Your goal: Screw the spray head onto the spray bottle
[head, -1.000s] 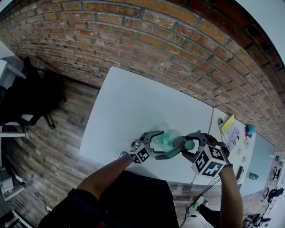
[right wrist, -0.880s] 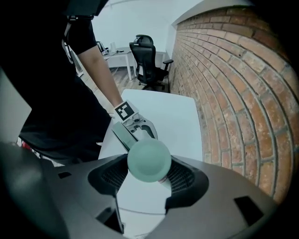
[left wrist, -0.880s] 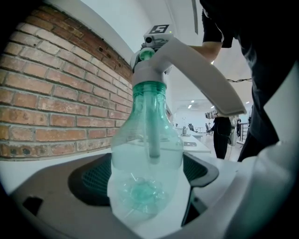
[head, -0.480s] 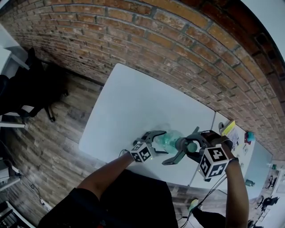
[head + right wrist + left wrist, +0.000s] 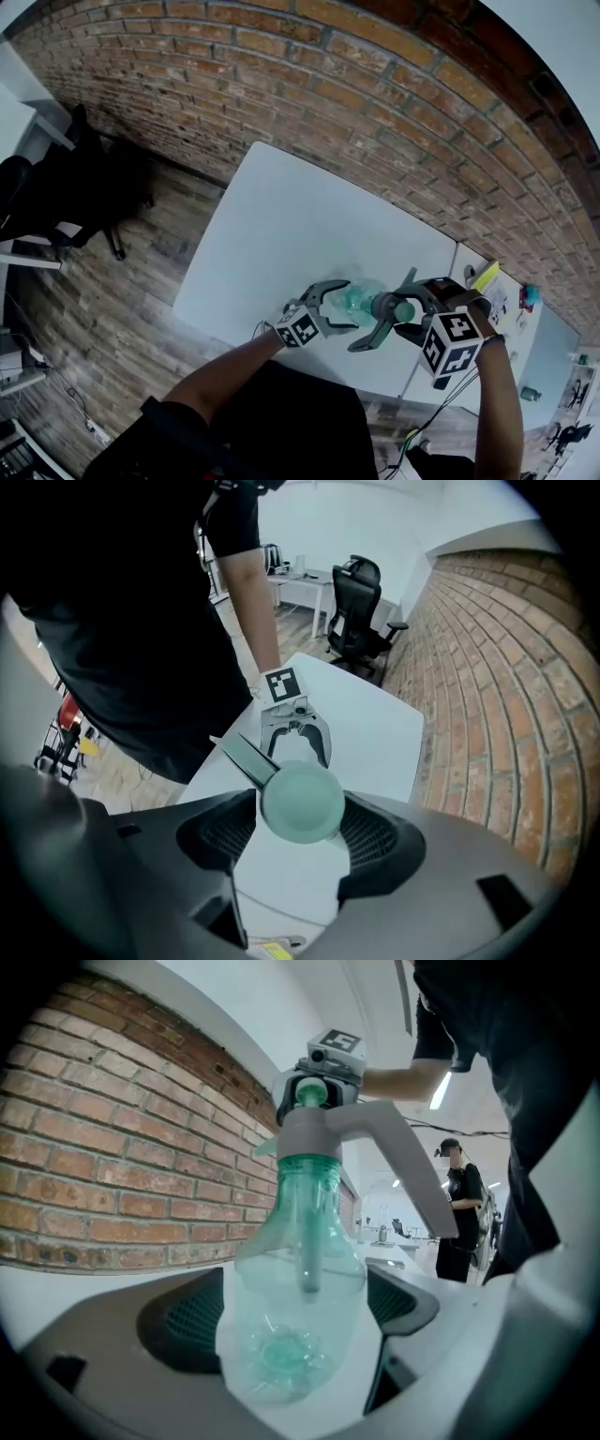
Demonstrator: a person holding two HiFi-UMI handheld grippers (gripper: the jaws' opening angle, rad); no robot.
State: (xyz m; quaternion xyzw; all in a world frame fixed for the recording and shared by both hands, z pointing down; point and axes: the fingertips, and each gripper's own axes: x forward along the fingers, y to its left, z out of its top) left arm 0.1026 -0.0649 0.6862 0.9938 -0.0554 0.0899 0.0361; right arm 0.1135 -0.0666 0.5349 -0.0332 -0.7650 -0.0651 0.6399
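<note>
We see the left claw (image 5: 343,305) closed on the base end of the clear, green-tinted plastic spray bottle (image 5: 360,296), which is held off the white rectangular counter (image 5: 281,225) near its front edge, with its neck pointing towards our right. In the left gripper view both ribbed pads press on the rounded sides of the spray bottle (image 5: 295,1269), whose moulded bottom faces the camera and whose inner tube runs up through the middle. The grey plastic spray head (image 5: 328,1129) with a green collar sits on the bottle's neck; how far it is threaded on we cannot tell. Its long grey trigger lever (image 5: 412,1176) slants down to the right in that view. The right claw (image 5: 398,307) grips the far end of the spray head (image 5: 392,306), and the right gripper view shows its two jaws closed on either side of the head's round pale green end (image 5: 302,802), with the trigger lever (image 5: 246,757) sticking out to the upper left. Beyond it in that view is the left claw (image 5: 295,731) with its marker cube, above the counter. A red brick wall (image 5: 328,84) runs along the counter's far side, and a black office chair (image 5: 361,602) stands on the wooden floor (image 5: 103,309).
</note>
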